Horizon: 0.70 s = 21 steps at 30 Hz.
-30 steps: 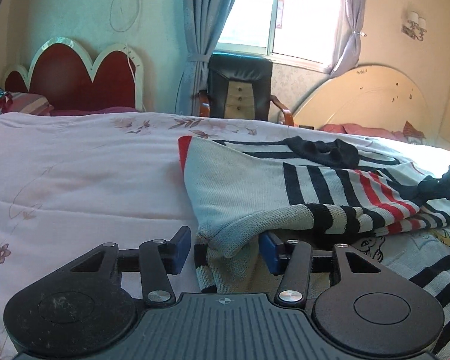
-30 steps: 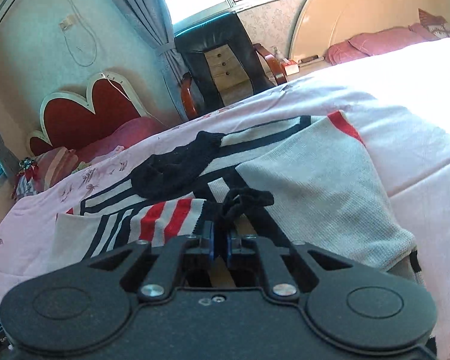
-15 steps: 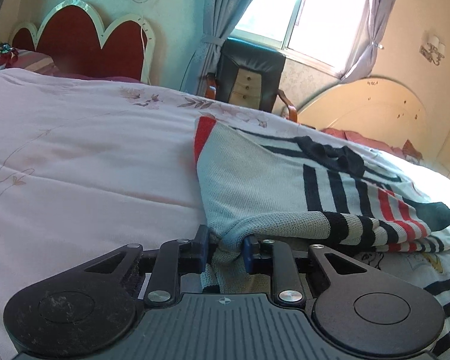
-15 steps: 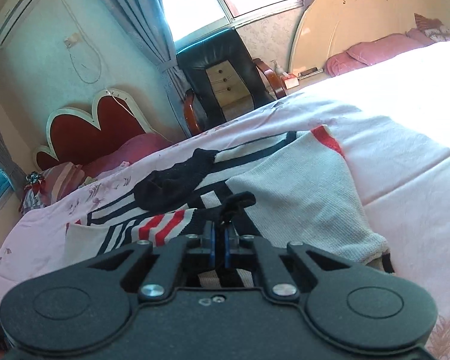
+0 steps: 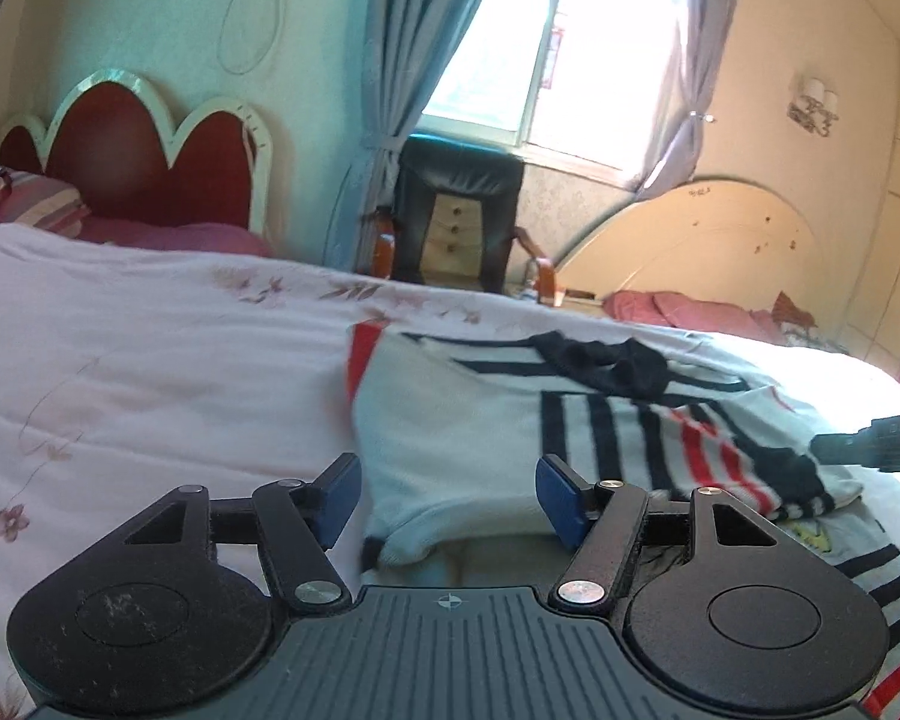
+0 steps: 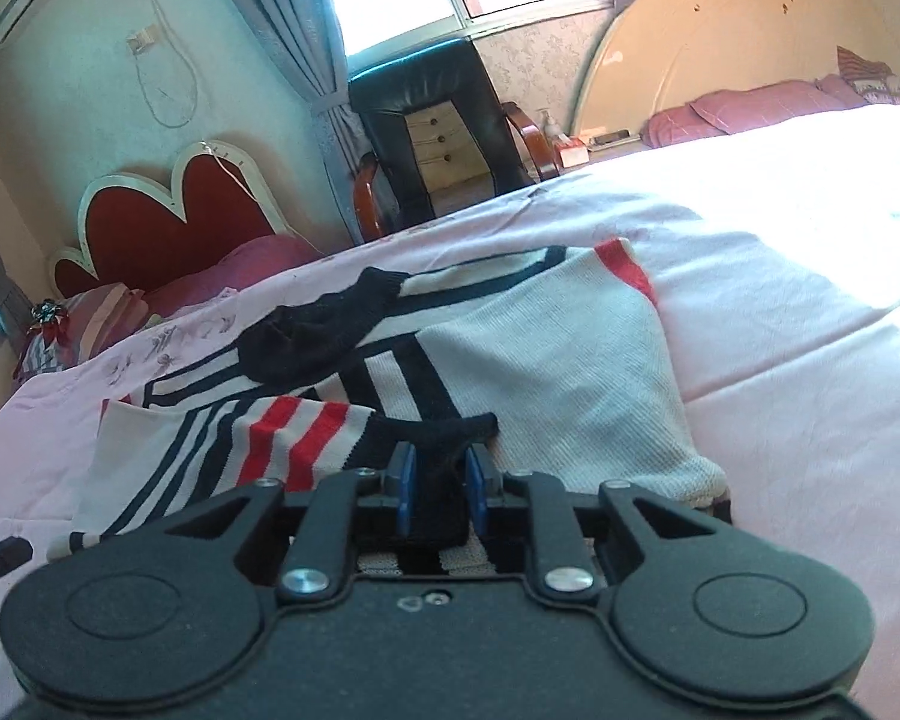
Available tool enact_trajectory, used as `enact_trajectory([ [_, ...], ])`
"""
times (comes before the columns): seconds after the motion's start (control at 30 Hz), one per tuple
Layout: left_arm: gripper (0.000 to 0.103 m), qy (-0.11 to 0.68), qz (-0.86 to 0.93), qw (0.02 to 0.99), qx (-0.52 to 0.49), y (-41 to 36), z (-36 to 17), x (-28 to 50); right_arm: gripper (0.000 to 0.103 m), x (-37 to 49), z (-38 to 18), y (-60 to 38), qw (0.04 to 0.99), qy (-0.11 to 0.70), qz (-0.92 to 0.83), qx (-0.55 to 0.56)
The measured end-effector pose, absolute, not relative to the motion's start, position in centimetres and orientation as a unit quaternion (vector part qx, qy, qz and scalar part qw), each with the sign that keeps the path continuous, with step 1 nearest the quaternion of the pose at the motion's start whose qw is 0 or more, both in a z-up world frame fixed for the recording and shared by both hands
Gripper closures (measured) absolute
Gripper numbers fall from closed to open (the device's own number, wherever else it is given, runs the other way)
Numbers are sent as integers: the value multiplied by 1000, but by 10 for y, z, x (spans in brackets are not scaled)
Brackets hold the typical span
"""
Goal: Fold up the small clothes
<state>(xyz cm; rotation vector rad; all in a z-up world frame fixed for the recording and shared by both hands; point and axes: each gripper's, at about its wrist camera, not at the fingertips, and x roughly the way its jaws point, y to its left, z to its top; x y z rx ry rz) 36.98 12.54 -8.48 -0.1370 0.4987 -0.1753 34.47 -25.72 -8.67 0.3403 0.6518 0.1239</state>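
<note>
A small knit sweater (image 5: 462, 438), pale grey with navy and red stripes, lies folded on the pink bed; it also shows in the right wrist view (image 6: 546, 372). Its navy-cuffed sleeves lie across the body. My left gripper (image 5: 447, 495) is open, its blue pads either side of the sweater's near folded edge, not gripping it. My right gripper (image 6: 438, 480) has its jaws parted a little around the navy sleeve cuff (image 6: 450, 429), which lies between the pads. The right gripper's tip (image 5: 870, 441) shows at the right edge of the left wrist view.
A pink floral quilt (image 5: 150, 372) covers the bed. Other striped clothes (image 5: 882, 576) lie under and right of the sweater. A black chair (image 5: 456, 210), a red headboard (image 5: 132, 168) and a cream headboard (image 5: 690, 240) stand beyond the bed.
My left gripper shut on the sweater's near edge, then opened and let it go. My right gripper's jaws, shut on the navy cuff before, have parted slightly.
</note>
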Motion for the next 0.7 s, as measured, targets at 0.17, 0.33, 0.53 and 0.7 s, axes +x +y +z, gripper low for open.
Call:
enact_trajectory([
  [0.17,39,294,-105,949,-37,85,-107,414,89,364,-93,-230,928,334,95,134],
  [0.33,39,317,-116,941,-16,78,-122,416,88,366,-109,-229,922,360,98,107],
  [0.53,38,282,-103,954,-7,97,-90,459,83,381,-89,-234,933,332,87,109],
  [0.7,38,302,-102,948,11,110,-97,520,83,420,-86,-231,934,328,81,115],
])
